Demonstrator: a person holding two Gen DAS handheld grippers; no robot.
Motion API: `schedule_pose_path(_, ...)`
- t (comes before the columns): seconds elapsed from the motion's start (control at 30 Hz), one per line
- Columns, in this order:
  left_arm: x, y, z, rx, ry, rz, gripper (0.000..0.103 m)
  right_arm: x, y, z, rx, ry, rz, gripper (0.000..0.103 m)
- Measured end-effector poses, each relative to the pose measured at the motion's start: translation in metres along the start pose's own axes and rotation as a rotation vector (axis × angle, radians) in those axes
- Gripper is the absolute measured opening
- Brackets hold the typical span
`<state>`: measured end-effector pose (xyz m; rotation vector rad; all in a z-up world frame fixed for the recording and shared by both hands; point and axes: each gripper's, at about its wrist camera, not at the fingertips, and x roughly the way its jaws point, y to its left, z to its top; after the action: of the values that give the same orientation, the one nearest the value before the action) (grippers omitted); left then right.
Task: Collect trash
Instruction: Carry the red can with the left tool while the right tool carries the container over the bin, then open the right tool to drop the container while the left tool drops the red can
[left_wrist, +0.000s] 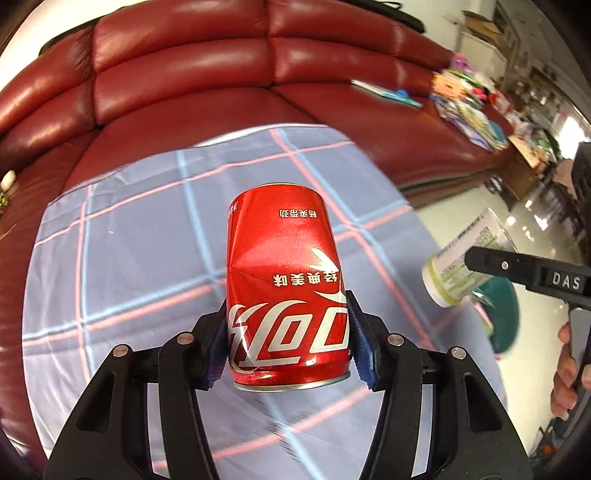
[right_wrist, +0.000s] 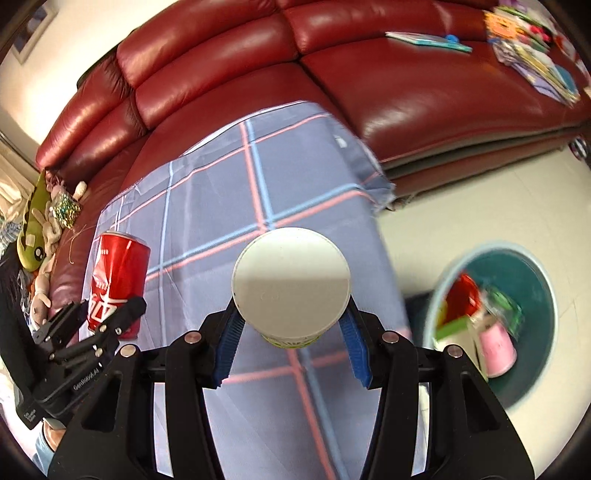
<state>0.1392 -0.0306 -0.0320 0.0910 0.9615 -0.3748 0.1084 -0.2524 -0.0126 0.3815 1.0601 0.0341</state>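
Note:
My left gripper (left_wrist: 288, 343) is shut on a dented red cola can (left_wrist: 286, 291), held upside down above the checked blue-grey cloth (left_wrist: 140, 251). The can (right_wrist: 118, 277) and left gripper (right_wrist: 110, 321) also show at the left of the right wrist view. My right gripper (right_wrist: 291, 339) is shut on a white cup with a green label (right_wrist: 291, 280), its flat end toward the camera. The same cup (left_wrist: 465, 266) shows at the right of the left wrist view, held by the right gripper (left_wrist: 476, 266). A teal trash bin (right_wrist: 532, 317) with several pieces of trash stands on the floor to the right.
A red leather sofa (left_wrist: 221, 74) runs behind the cloth-covered table. Books and colourful papers (left_wrist: 469, 99) lie on its right seat. Stuffed toys (right_wrist: 40, 240) sit at the sofa's left end. Pale glossy floor (right_wrist: 461, 203) lies right of the table.

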Motion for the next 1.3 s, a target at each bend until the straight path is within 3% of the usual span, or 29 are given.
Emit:
schedule_pose_path(0.4, -0.009, -0.117, -0.026, 0.129, 0.017, -0.117, 0.056, -0.067, -0.116, -0.046, 0.136, -0.073, -0.053, 0.048)
schedule_pose_path(0.73, 0.014, -0.211, -0.031, 0.282, 0.076, -0.162, 0.056, -0.08, -0.196, -0.067, 0.263, -0.085, -0.076, 0.048)
schedule_pose_path(0.93, 0.03, -0.238, -0.03, 0.324, 0.104, -0.179, 0.057, -0.066, -0.225, -0.069, 0.289, -0.046, -0.09, 0.048)
schedule_pose_path(1.23, 0.058, -0.26, -0.029, 0.366, 0.147, -0.182, 0.057, -0.039, -0.235, -0.056, 0.295, -0.009, -0.085, 0.048)
schedule_pose_path(1.3, 0.063, -0.261, -0.027, 0.365, 0.154, -0.186, 0.057, -0.032, -0.237, -0.053, 0.306, 0.005, -0.074, 0.054)
